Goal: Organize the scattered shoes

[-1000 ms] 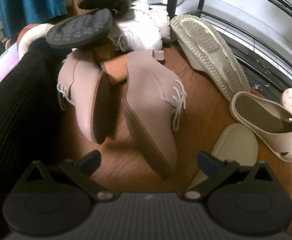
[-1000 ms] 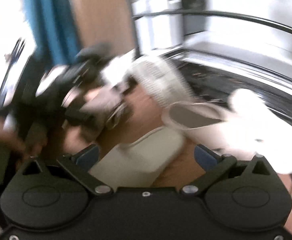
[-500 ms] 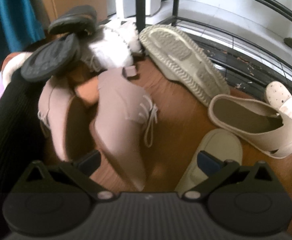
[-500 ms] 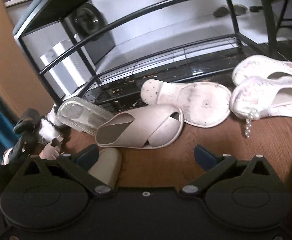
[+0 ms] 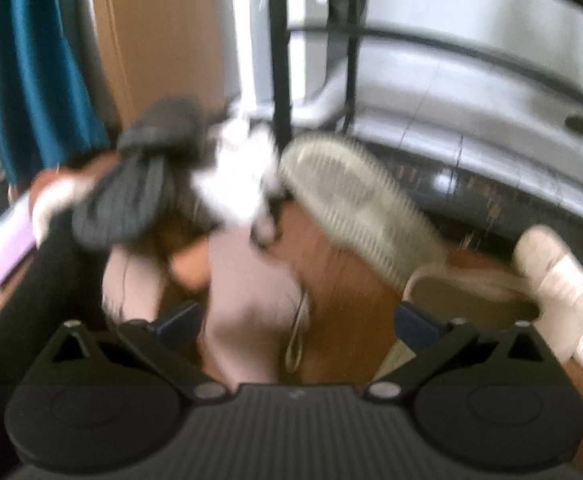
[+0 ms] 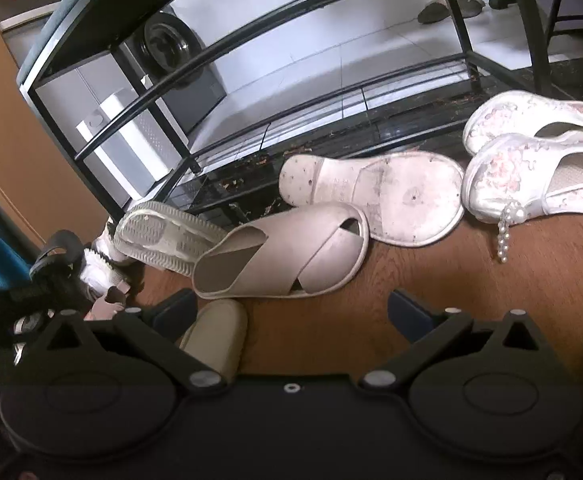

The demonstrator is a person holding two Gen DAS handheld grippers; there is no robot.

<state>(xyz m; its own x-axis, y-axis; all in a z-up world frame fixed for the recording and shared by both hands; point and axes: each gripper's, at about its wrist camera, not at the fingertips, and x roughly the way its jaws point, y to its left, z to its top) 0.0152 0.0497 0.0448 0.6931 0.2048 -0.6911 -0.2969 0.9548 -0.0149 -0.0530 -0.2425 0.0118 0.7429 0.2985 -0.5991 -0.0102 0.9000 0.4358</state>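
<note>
Shoes lie scattered on a brown wooden floor in front of a black metal shoe rack [image 6: 275, 80]. In the blurred left wrist view, my left gripper [image 5: 297, 320] is open and empty over a pink lace-up ankle boot [image 5: 247, 300]; dark soles [image 5: 131, 200], a white fluffy shoe [image 5: 239, 176] and an overturned ribbed sole [image 5: 355, 200] lie beyond. In the right wrist view, my right gripper [image 6: 291, 312] is open and empty just short of a beige cross-strap slide [image 6: 287, 256]. Its mate [image 6: 215, 332] lies by the left finger. An upturned white sole [image 6: 375, 196] and floral white shoes [image 6: 531, 172] lie further right.
A blue cloth [image 5: 27, 72] and a brown panel [image 5: 159, 40] stand at the left. A white appliance [image 6: 131, 136] stands behind the rack. The rack's lower wire shelf [image 6: 331, 132] holds only debris. A person's black sleeve [image 5: 23, 304] is at the left.
The left gripper has tilted upward and moved, blurring its view; the rack and floor behind now show more. The right gripper has settled facing the beige slide and the rack.
</note>
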